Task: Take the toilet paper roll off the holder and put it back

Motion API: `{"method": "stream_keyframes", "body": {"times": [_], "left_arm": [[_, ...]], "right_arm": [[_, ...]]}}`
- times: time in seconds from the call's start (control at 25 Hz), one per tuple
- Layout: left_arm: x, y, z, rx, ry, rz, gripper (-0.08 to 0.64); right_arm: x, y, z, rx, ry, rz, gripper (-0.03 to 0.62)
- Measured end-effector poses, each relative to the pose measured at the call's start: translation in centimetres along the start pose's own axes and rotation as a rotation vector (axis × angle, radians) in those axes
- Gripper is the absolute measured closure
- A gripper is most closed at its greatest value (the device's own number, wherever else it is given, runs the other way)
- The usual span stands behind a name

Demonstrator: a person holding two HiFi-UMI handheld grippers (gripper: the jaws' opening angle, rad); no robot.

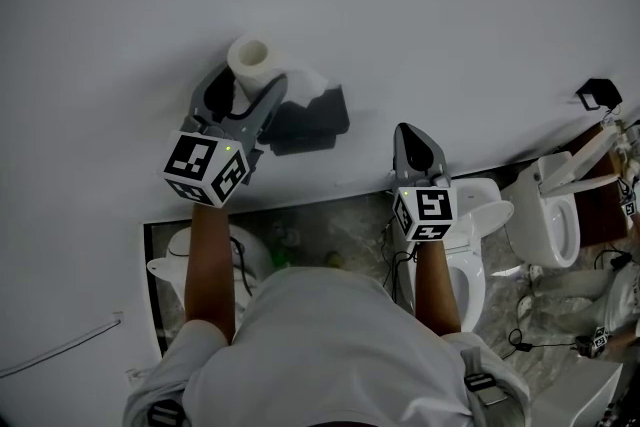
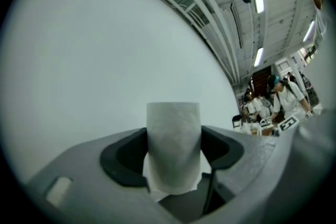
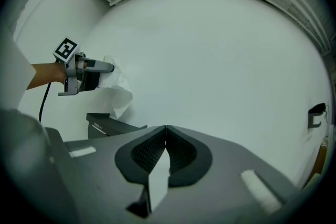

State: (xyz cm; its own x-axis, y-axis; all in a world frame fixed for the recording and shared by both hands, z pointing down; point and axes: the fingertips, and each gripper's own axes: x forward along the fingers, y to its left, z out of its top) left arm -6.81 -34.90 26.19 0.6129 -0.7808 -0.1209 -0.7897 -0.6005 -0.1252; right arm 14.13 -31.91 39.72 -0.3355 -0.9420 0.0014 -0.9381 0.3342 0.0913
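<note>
A white toilet paper roll (image 1: 252, 60) is off its holder, and my left gripper (image 1: 245, 85) is shut on it, one jaw on each side. The left gripper view shows the roll (image 2: 173, 147) upright between the dark pads (image 2: 123, 157), against the white wall. A loose paper tail (image 1: 305, 83) hangs toward the black holder (image 1: 310, 120) on the wall, just right of the roll. My right gripper (image 1: 418, 147) hovers by the wall further right, shut and empty. Its own view (image 3: 166, 136) shows the tips touching, with the left gripper (image 3: 97, 68), paper (image 3: 118, 89) and holder (image 3: 107, 126) at left.
White toilets (image 1: 470, 225) (image 1: 555, 215) stand on the marbled floor to the right and one (image 1: 200, 255) at left. A small black fixture (image 1: 598, 93) sits on the wall at far right. People (image 2: 278, 99) work at tables in the background.
</note>
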Motion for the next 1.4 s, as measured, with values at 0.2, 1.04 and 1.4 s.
{"method": "stream_keyframes", "body": {"times": [0.2,1.04,1.4], "left_arm": [[0.2,0.0,-1.4,-0.015,0.015,-0.005,0.256],[0.8,0.4,-6.7,-0.076,0.066,-0.022,0.256],[0.9,0.7,-8.5,-0.089,0.095,-0.02,0.256]], "right_arm": [[0.1,-0.1,-0.4,0.001,0.009,-0.004,0.593],[1.2,-0.1,-0.8,-0.007,0.025,-0.014,0.594],[1.9,0.1,-1.3,-0.001,0.03,-0.008,0.594]]}}
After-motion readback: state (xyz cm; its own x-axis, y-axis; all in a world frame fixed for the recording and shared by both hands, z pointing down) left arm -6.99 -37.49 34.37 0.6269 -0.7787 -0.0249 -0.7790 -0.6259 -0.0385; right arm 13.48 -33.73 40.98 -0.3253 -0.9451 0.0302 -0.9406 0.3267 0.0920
